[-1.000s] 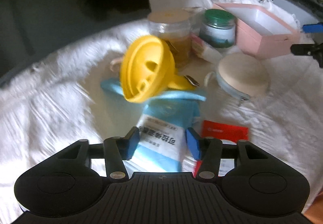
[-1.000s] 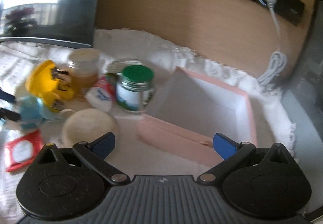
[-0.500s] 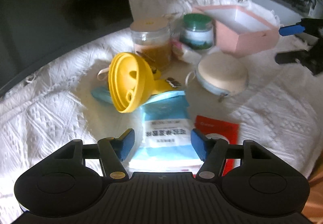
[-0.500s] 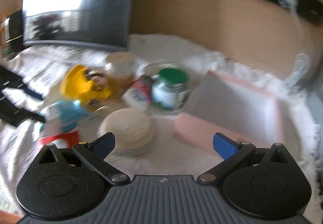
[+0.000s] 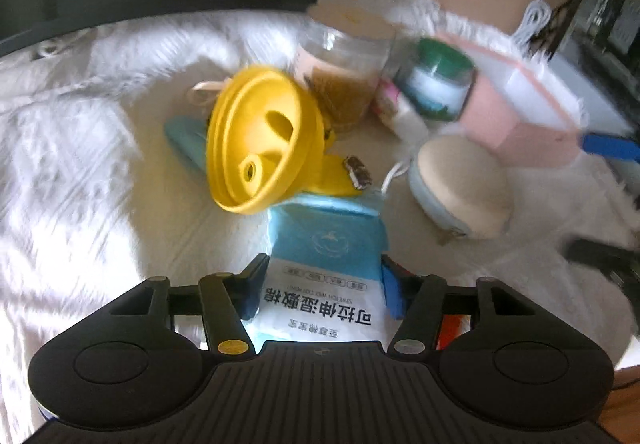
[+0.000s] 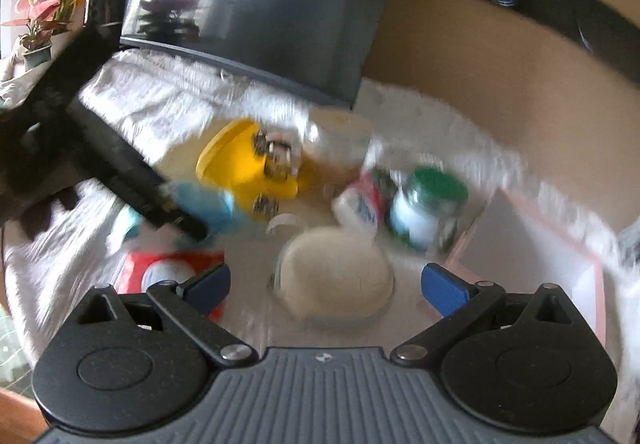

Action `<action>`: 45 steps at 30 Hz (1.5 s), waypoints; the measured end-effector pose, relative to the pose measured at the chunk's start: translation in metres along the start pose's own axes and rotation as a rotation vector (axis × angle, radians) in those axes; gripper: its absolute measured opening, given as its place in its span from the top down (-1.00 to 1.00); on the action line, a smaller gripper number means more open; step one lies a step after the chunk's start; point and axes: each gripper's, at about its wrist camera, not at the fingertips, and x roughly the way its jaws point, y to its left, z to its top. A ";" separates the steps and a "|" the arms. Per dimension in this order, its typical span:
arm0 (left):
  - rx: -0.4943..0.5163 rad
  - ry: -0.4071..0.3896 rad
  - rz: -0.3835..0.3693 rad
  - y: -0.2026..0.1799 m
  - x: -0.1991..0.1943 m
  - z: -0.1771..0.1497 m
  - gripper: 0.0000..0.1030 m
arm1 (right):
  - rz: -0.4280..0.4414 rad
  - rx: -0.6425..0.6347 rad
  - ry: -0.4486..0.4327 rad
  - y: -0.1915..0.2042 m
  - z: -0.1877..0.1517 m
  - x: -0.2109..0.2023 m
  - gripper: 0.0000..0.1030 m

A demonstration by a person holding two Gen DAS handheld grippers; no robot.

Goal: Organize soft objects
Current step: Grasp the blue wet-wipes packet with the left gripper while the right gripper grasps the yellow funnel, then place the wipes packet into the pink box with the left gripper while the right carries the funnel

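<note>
Lies flat on the table's white textured cloth (image 5: pixel 80 180), just below the yellow plastic funnel-like toy (image 5: pixel 260 144): the light blue soft wipes pack (image 5: pixel 326 268). Left gripper (image 5: pixel 322 290) jaws closing around its sides, apparently touching already, though blurred. Right gripper (image 6: pixel 326 284) jaws wide and empty. Light, squashy, slippery film; best pinched across the narrow middle.

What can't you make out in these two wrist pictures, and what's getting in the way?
- Blue wipes pack, left wrist view: its near end is hidden under the left gripper, whose jaws are closing around it; contact is unclear.
- Red packet, right wrist view: print blurred, partly behind a finger of the right gripper.
- Green-lidded jar: label smeared by motion blur.
- Pink box: inside washed out by glare.
</note>
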 end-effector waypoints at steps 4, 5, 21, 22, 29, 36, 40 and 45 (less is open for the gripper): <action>-0.146 -0.090 0.004 0.010 -0.039 -0.023 -0.17 | 0.087 -0.021 -0.049 0.017 0.035 0.021 -0.98; -0.181 -0.117 0.030 0.013 -0.049 -0.029 -0.17 | 0.088 -0.008 -0.064 0.023 0.045 0.029 -0.98; -0.434 -0.239 0.207 0.031 -0.121 -0.086 -0.16 | 0.021 0.075 0.117 0.057 0.083 0.143 0.81; -0.421 -0.233 0.192 0.028 -0.117 -0.083 -0.16 | 0.042 0.072 0.101 0.051 0.083 0.130 0.81; -0.209 -0.177 0.009 -0.020 -0.095 -0.040 -0.16 | 0.049 0.026 -0.004 0.006 0.066 0.022 0.82; 0.081 -0.007 -0.258 -0.099 -0.032 0.005 -0.16 | -0.179 0.149 0.041 -0.054 0.012 -0.039 0.82; 0.169 -0.027 -0.307 -0.135 -0.019 0.045 -0.16 | -0.300 0.237 0.072 -0.083 -0.021 -0.065 0.82; 0.198 -0.168 -0.308 -0.168 -0.019 0.113 -0.16 | -0.398 0.333 0.079 -0.110 -0.053 -0.091 0.82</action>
